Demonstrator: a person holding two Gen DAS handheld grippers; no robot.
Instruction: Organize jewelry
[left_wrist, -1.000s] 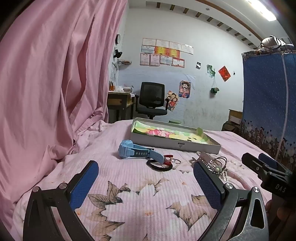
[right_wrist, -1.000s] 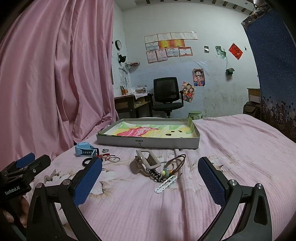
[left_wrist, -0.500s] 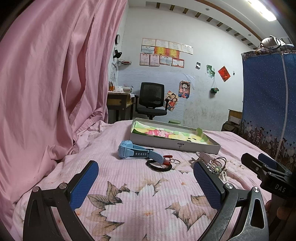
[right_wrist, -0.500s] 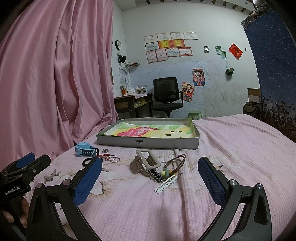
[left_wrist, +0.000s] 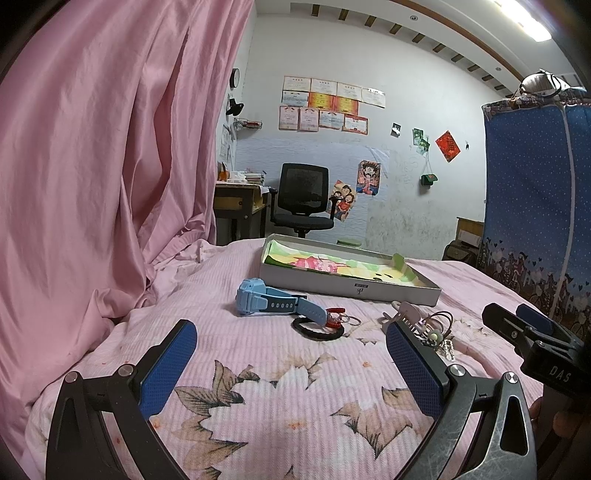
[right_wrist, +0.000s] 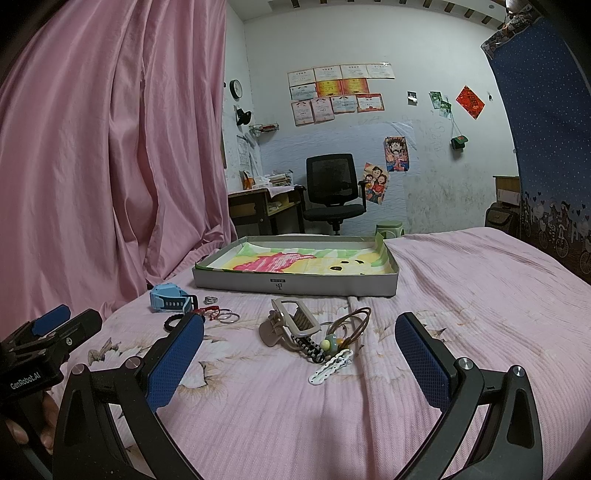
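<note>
I have both grippers hovering low over the bed (right_wrist: 461, 280), jaws spread wide and holding nothing: the left gripper (left_wrist: 291, 354) faces the watch (left_wrist: 266, 301), the right gripper (right_wrist: 299, 354) faces the clip pile. Nothing is in the tray (right_wrist: 295, 284) yet, so I judge this the start: picking a first piece to lift.

The jewelry lies loose on the bedspread in front of the tray. On the left sit the blue watch, a black band (left_wrist: 317, 330) touching its strap end, and some thin rings (right_wrist: 227, 316) with a bit of red just beside them. One small ring (right_wrist: 209, 300) lies alone nearer the tray. To the right is a tangle: a beige claw clip (right_wrist: 291, 323), brown hair ties (right_wrist: 351, 319), a beaded piece, and a white clip (right_wrist: 330, 365) nearest me.

My next move, I think, is the right gripper going forward and down onto the claw clip, which stands proud of the cloth and gives the pads something to close on. The ties are tangled with it and may drag along. The flat rings will be harder against soft bedding.
</note>
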